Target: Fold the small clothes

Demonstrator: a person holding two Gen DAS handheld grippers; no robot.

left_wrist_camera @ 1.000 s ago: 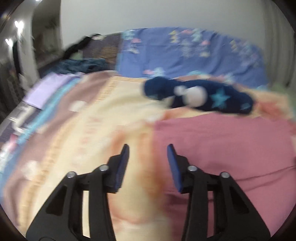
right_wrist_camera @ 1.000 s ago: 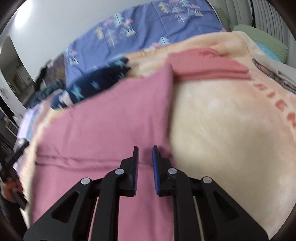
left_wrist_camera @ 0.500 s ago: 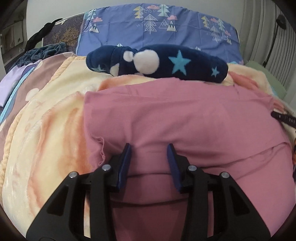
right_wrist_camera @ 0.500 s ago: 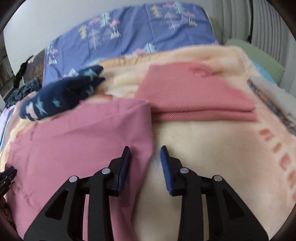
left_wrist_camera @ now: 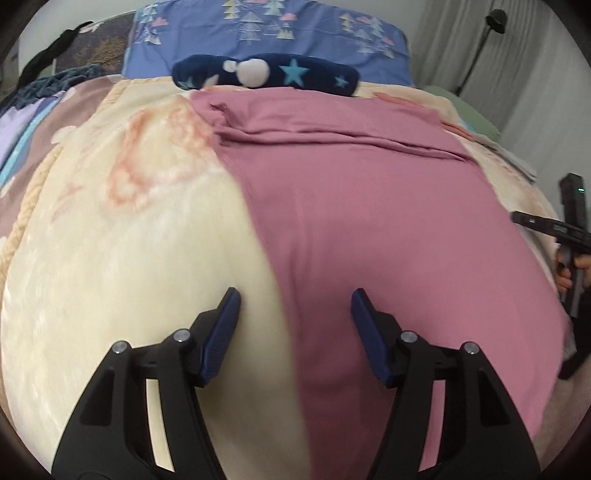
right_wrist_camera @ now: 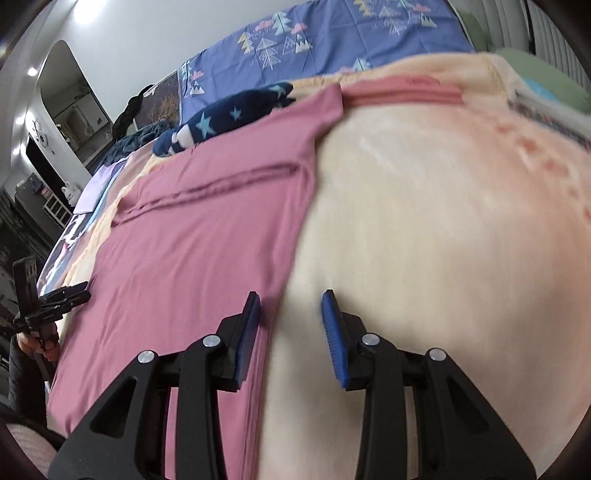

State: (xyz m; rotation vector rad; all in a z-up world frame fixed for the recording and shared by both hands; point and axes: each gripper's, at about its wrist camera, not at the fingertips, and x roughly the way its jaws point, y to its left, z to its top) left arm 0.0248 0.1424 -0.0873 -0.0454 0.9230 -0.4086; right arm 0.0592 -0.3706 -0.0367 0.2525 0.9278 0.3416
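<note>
A pink garment [left_wrist_camera: 369, 206] lies spread flat on a cream blanket [left_wrist_camera: 129, 240], with a fold crease across its far part. My left gripper [left_wrist_camera: 295, 306] is open and straddles the garment's left edge near its near end. In the right wrist view the same pink garment [right_wrist_camera: 207, 240] lies left of centre. My right gripper [right_wrist_camera: 290, 310] is open over its right edge, left finger above the cloth, right finger above the blanket [right_wrist_camera: 443, 240]. Each gripper shows at the side of the other's view: the right [left_wrist_camera: 565, 236], the left [right_wrist_camera: 48, 299].
A dark blue star-patterned garment [left_wrist_camera: 266, 74] lies beyond the pink one. A folded salmon garment [right_wrist_camera: 406, 92] sits at the far right. A blue tree-print pillow [left_wrist_camera: 273, 33] is at the bed's head. Other clothes lie at the far left [left_wrist_camera: 55, 85].
Both grippers have drawn back toward the near end of the pink garment and opened wider. The left gripper now straddles the left edge, the right gripper the right edge.
</note>
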